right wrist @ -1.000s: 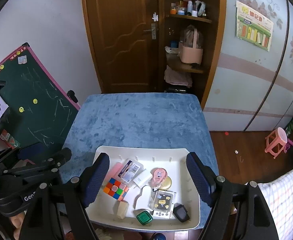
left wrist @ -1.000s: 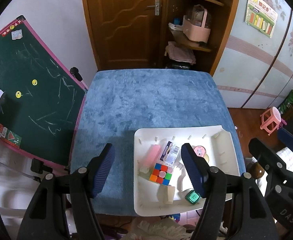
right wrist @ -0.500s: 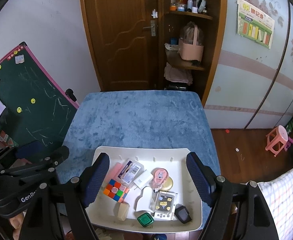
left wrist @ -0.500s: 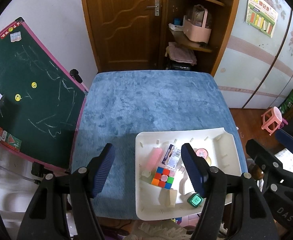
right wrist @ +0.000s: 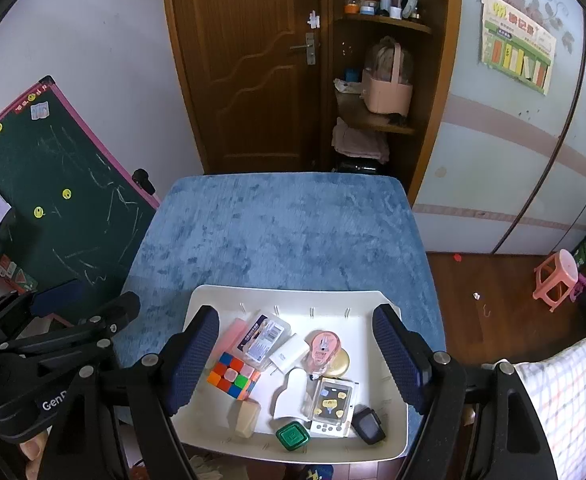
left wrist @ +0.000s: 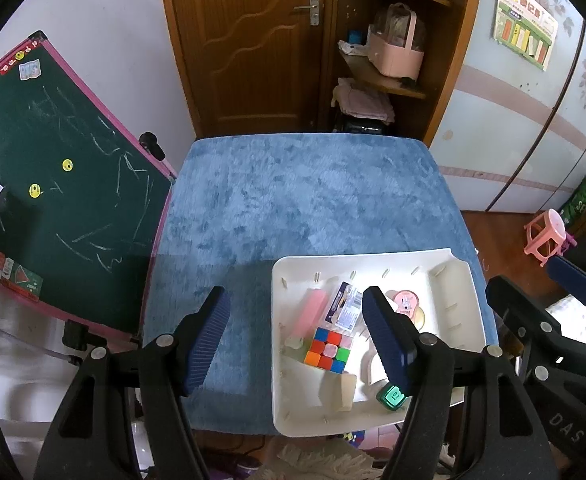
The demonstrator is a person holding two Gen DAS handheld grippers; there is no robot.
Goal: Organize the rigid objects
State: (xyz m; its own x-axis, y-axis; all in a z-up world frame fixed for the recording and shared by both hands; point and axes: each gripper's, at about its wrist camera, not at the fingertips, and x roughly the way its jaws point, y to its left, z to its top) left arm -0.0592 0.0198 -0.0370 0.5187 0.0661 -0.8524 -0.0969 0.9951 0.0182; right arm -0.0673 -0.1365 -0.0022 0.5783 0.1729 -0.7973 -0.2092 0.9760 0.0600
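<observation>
A white tray [right wrist: 221, 300] sits at the near edge of the blue table [right wrist: 285, 232]. It holds a colour cube [right wrist: 232, 375], a pink bar [right wrist: 229, 336], a clear packet [right wrist: 263, 336], a white charger [right wrist: 287, 354], a pink tape dispenser [right wrist: 323, 350], a beige eraser [right wrist: 247, 418], a green square box [right wrist: 292, 436], a clear card case [right wrist: 331, 402] and a small black item [right wrist: 368, 426]. My right gripper [right wrist: 297, 360] is open above the tray, holding nothing. My left gripper [left wrist: 297, 340] is open above the tray's left edge [left wrist: 279, 320]; the cube [left wrist: 327, 348] lies between its fingers in view.
A green chalkboard [left wrist: 53, 184] leans at the table's left. A wooden door [right wrist: 253, 72] and a corner shelf with a pink basket [right wrist: 387, 96] stand behind. A pink stool [right wrist: 555, 276] is on the floor at right. The far part of the table is bare blue cloth.
Both grippers have pulled back and risen a little; the tray and table look slightly smaller and lower in view. Jaws stay open and the objects have not moved.
</observation>
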